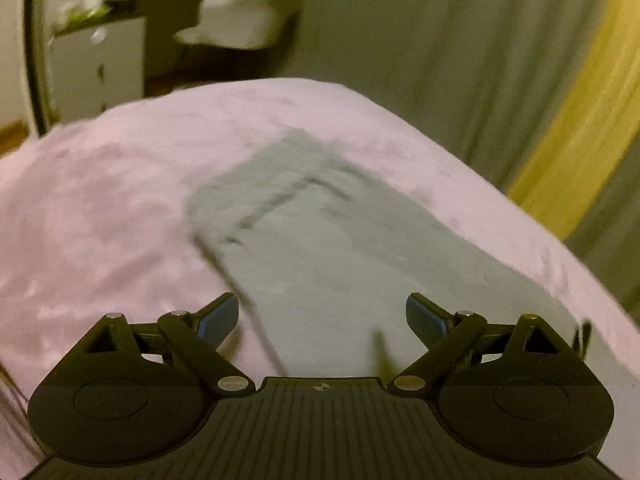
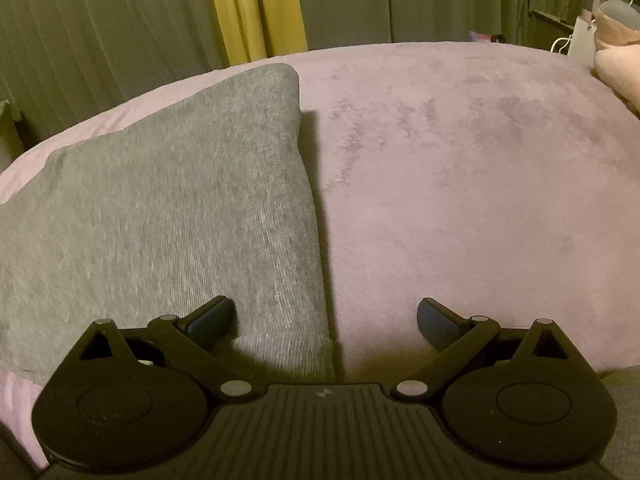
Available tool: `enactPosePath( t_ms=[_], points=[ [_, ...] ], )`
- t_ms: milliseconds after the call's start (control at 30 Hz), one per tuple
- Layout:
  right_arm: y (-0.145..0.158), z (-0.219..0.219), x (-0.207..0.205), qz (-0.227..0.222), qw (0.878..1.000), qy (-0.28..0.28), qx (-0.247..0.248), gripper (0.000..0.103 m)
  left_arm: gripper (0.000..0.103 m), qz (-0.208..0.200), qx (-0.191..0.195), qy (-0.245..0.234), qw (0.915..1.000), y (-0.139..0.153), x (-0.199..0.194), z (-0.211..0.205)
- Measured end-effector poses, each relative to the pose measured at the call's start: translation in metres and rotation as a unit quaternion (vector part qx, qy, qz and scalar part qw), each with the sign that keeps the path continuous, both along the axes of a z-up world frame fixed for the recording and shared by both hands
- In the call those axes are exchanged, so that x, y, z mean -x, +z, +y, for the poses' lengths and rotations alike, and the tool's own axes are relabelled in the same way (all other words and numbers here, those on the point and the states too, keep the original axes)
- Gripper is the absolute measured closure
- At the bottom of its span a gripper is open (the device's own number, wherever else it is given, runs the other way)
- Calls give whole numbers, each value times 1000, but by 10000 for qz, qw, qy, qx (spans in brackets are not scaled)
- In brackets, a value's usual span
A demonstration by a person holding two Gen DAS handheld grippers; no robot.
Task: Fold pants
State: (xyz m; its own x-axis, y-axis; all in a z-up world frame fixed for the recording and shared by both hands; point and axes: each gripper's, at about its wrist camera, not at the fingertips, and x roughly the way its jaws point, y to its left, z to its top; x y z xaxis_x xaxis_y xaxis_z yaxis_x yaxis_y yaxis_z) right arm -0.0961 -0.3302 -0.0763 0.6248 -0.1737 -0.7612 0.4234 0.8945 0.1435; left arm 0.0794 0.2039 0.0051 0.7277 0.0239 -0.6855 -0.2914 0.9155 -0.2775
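Note:
Grey pants (image 1: 340, 248) lie flat on a pink bed cover (image 1: 100, 208), folded into a long rectangle. In the left wrist view, which is blurred, a seam or pocket line shows near their far end. My left gripper (image 1: 322, 316) is open and empty above the near part of the pants. In the right wrist view the pants (image 2: 168, 208) fill the left half, with a straight right edge. My right gripper (image 2: 326, 320) is open and empty, hovering over that right edge near its closest corner; the left finger is over the cloth, the right finger over the pink cover (image 2: 460, 184).
Grey curtains (image 2: 100, 32) with a yellow strip (image 2: 256, 8) hang behind the bed. A white chair (image 1: 248, 16) and white drawers (image 1: 100, 68) stand beyond the far side. A pale pillow (image 2: 620, 68) and small objects lie at the bed's right edge.

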Motion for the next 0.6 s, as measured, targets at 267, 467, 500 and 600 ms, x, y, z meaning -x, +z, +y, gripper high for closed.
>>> enactPosePath(
  t_ms=[267, 467, 500, 600],
  points=[
    [-1, 3, -1, -65, 9999, 9, 84, 4, 13, 26, 1415, 109, 9899, -42, -32, 49],
    [-2, 5, -3, -95, 9999, -59, 120, 4, 8, -161, 1561, -17, 9876, -53, -52, 55],
    [-2, 5, -3, -101, 9998, -59, 131, 4, 8, -196, 1643, 18, 9862, -54, -54, 58],
    [-2, 6, -4, -120, 9997, -71, 182, 4, 7, -291, 2067, 143, 9779, -62, -60, 69]
  ],
)
